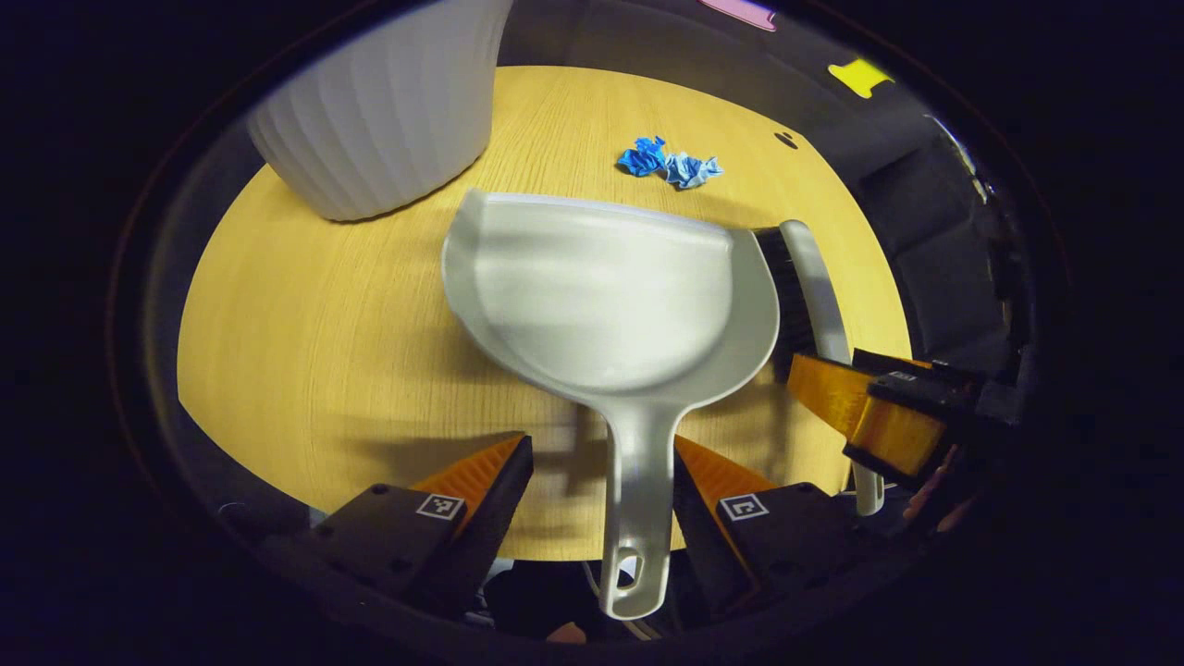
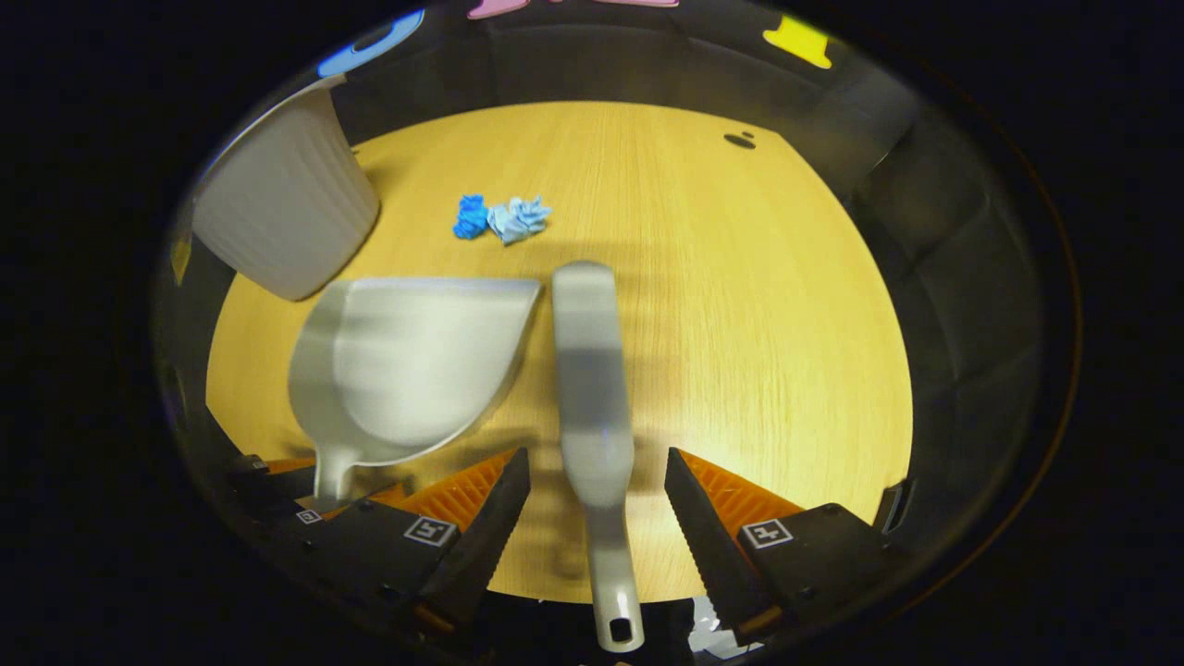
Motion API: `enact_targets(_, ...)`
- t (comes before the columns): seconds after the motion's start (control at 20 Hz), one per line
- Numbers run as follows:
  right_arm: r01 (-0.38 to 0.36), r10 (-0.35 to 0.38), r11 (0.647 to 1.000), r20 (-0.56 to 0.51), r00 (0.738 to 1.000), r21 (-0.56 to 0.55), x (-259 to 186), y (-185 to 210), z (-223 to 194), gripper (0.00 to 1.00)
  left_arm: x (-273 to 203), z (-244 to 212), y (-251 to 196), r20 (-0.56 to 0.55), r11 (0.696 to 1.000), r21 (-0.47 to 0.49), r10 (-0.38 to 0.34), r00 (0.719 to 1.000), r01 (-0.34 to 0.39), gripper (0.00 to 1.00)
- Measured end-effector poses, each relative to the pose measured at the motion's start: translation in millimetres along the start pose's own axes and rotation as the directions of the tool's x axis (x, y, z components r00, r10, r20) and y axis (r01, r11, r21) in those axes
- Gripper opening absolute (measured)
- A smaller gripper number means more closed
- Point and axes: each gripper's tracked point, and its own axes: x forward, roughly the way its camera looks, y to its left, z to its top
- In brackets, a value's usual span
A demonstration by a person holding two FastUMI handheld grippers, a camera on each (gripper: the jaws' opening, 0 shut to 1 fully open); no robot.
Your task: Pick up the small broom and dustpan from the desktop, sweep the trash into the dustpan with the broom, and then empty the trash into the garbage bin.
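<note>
In the left gripper view the left gripper [image 1: 601,481] is seen with its jaws spread wide, the grey handle of the dustpan [image 1: 610,305] lying between them; the right finger is touching or almost touching the handle, the left finger stands clear of it, so nothing is gripped. The dustpan rests flat on the wooden table [image 1: 305,342], its open lip turned away from the camera. Just beside its right edge the broom [image 1: 819,296] is laid, dark bristles toward the pan. In the right gripper view the right gripper [image 2: 597,499] is likewise held open, its jaws set on either side of the broom's handle with a gap on both sides, and nothing is clasped. Beyond the dustpan's lip, a little apart from it, two crumpled scraps of blue trash [image 1: 668,165] are lying together on the table. Farther back on the left the ribbed white garbage bin [image 1: 384,102] stands upright at the table's far edge, near the dustpan's far left corner
</note>
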Motion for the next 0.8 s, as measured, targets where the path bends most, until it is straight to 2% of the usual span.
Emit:
enact_targets(0.05, -0.002, 0.002, 1.0, -0.04, 0.999, 0.01, 5, -1, -4, 0.96, -1, 3, -3, -0.004, 1.0, 0.007, 0.005, 1.0, -0.005, 0.83)
enact_targets(0.1, -0.001, 0.002, 1.0, -0.066, 0.998, 0.012, 8, -2, -7, 0.92, 2, 5, -8, -0.014, 1.0, 0.02, 0.009, 1.0, -0.009, 0.83)
enact_targets(0.15, 0.006, -0.006, 1.0, -0.081, 0.997, 0.0, 11, -4, -7, 0.92, 3, 9, -10, -0.024, 0.999, 0.042, 0.024, 0.999, -0.023, 0.83)
enact_targets(0.2, 0.001, -0.003, 1.0, -0.099, 0.995, -0.013, 13, -4, -8, 0.96, 6, 14, -11, -0.028, 0.997, 0.065, 0.049, 0.998, -0.047, 0.83)
enact_targets(0.25, -0.006, 0.006, 1.0, -0.102, 0.995, -0.004, 15, -1, -5, 0.96, 10, 22, -11, -0.022, 0.994, 0.079, 0.078, 0.997, -0.076, 0.83)
enact_targets(0.3, -0.01, 0.009, 1.0, -0.116, 0.993, -0.004, 16, 0, -4, 0.95, 13, 30, -12, -0.02, 0.992, 0.085, 0.094, 0.995, -0.092, 0.83)
enact_targets(0.35, -0.017, 0.017, 1.0, -0.135, 0.991, 0.0, 15, -1, -4, 0.85, 16, 31, -11, -0.026, 0.991, 0.081, 0.11, 0.994, -0.107, 0.83)
enact_targets(0.4, -0.018, 0.018, 1.0, -0.144, 0.989, -0.001, 16, -2, -4, 0.93, 13, 34, -12, -0.033, 0.991, 0.074, 0.111, 0.993, -0.109, 0.83)
enact_targets(0.45, -0.02, 0.019, 1.0, -0.155, 0.988, -0.005, 16, -2, -3, 0.85, 13, 38, -12, -0.042, 0.991, 0.07, 0.113, 0.993, -0.11, 0.83)
enact_targets(0.5, -0.021, 0.02, 1.0, -0.16, 0.987, -0.008, 16, -2, -2, 0.91, 13, 39, -12, -0.054, 0.991, 0.068, 0.12, 0.991, -0.116, 0.83)
enact_targets(0.55, -0.022, 0.02, 1.0, -0.165, 0.986, -0.014, 17, -2, -3, 0.86, 15, 43, -12, -0.059, 0.99, 0.069, 0.126, 0.99, -0.122, 0.83)
enact_targets(0.6, -0.023, 0.02, 1.0, -0.169, 0.985, -0.014, 18, -2, -1, 0.91, 16, 46, -10, -0.054, 0.988, 0.074, 0.139, 0.989, -0.135, 0.83)
enact_targets(0.8, -0.018, 0.017, 1.0, -0.201, 0.98, -0.005, 17, -3, -1, 0.91, 17, 55, -9, -0.009, 0.986, 0.072, 0.152, 0.988, -0.151, 0.83)
